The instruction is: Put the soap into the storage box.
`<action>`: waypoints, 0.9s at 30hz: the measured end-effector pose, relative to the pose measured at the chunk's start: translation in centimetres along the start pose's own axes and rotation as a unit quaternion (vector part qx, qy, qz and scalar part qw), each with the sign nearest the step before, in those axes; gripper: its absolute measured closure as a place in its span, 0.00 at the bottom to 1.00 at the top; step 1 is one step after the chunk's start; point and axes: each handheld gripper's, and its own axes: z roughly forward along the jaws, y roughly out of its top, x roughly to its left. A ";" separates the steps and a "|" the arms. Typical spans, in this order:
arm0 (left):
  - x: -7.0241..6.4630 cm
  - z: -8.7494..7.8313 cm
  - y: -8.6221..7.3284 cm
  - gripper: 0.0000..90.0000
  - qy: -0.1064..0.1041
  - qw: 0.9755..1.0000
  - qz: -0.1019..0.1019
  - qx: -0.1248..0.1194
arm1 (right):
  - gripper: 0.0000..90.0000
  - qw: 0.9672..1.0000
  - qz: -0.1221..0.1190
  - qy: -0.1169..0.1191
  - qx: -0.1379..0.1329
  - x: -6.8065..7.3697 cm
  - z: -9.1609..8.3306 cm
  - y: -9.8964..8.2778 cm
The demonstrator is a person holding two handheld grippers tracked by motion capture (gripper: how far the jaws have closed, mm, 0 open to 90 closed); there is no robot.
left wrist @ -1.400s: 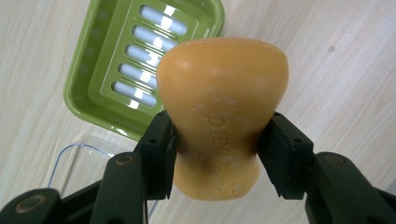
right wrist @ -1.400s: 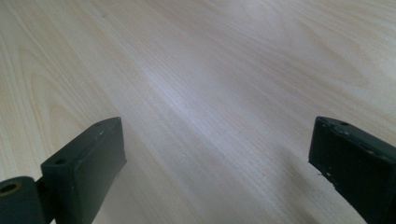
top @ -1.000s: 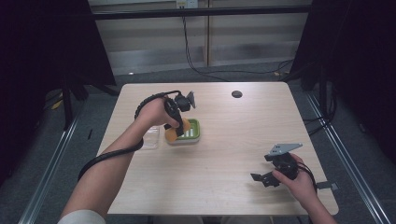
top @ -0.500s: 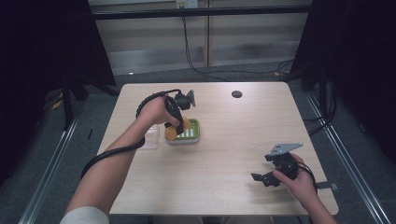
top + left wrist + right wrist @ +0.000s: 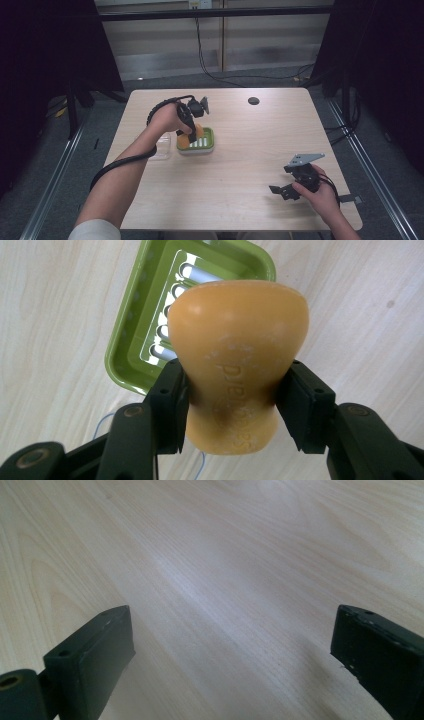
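Note:
An orange bar of soap (image 5: 239, 360) with raised lettering is pinched at its narrow waist by my left gripper (image 5: 232, 405), which is shut on it. Just beneath hangs a green soap dish (image 5: 150, 325) with a slotted floor, and the soap (image 5: 192, 134) hovers over the dish (image 5: 205, 146) left of the table's middle. My left gripper (image 5: 187, 131) points down over it. Near the front right of the table, my right gripper (image 5: 282, 191) is held low, and its jaws (image 5: 232, 645) stand wide apart over bare wood.
A clear plastic lid or box (image 5: 161, 150) lies just left of the dish under the left forearm. A dark round grommet (image 5: 253, 100) sits at the table's far side. A cable (image 5: 155, 107) loops from the left gripper.
The left gripper with the soap has shifted very slightly over the dish. The right gripper stays where it was.

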 end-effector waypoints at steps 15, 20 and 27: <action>0.7 0.7 0.2 0.55 0.014 1.000 0.016 -0.009 | 0.03 1.000 0.001 0.000 -0.001 -0.1 -0.1 -0.1; 0.7 0.9 0.4 0.55 0.022 0.999 0.037 -0.005 | 0.03 1.000 0.000 -0.005 0.000 -0.2 0.0 -0.1; 0.8 1.1 0.6 0.55 0.020 0.999 0.043 -0.004 | 0.03 1.000 0.000 -0.006 0.001 -0.2 0.0 -0.1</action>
